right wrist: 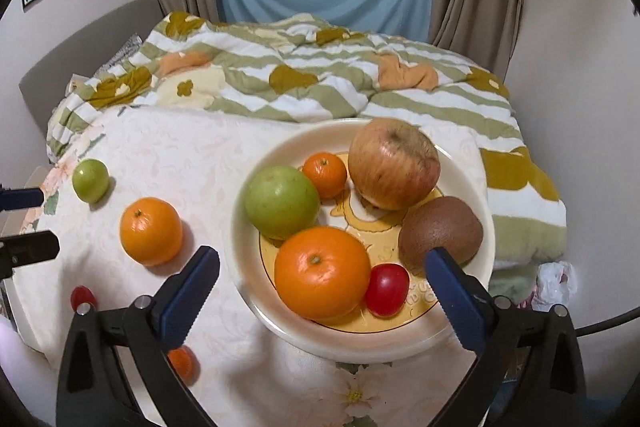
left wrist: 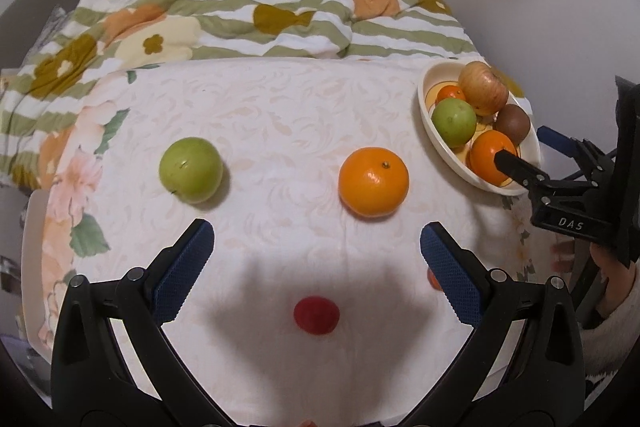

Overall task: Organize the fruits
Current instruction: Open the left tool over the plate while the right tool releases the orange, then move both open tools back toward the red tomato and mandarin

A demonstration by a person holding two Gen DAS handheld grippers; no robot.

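A cream bowl (right wrist: 276,157) holds a green apple (right wrist: 282,202), a big red-yellow apple (right wrist: 394,163), a kiwi (right wrist: 442,231), a small tangerine (right wrist: 325,175), an orange (right wrist: 322,273) and a red tomato (right wrist: 387,290). My right gripper (right wrist: 323,255) hovers open over the bowl's near side, touching none of them. On the tablecloth lie a green apple (left wrist: 191,170), an orange (left wrist: 374,182) and a red tomato (left wrist: 316,315). My left gripper (left wrist: 317,229) is open above the cloth; that tomato lies low between its fingers, untouched. A small tangerine (right wrist: 182,361) lies half hidden behind a finger.
A striped flowered quilt (left wrist: 280,11) is heaped behind the table. The bowl (left wrist: 427,115) stands at the table's right edge, with the right gripper (left wrist: 520,167) and a person's hand (left wrist: 612,279) beside it. A plastic bag (right wrist: 556,283) lies below on the right.
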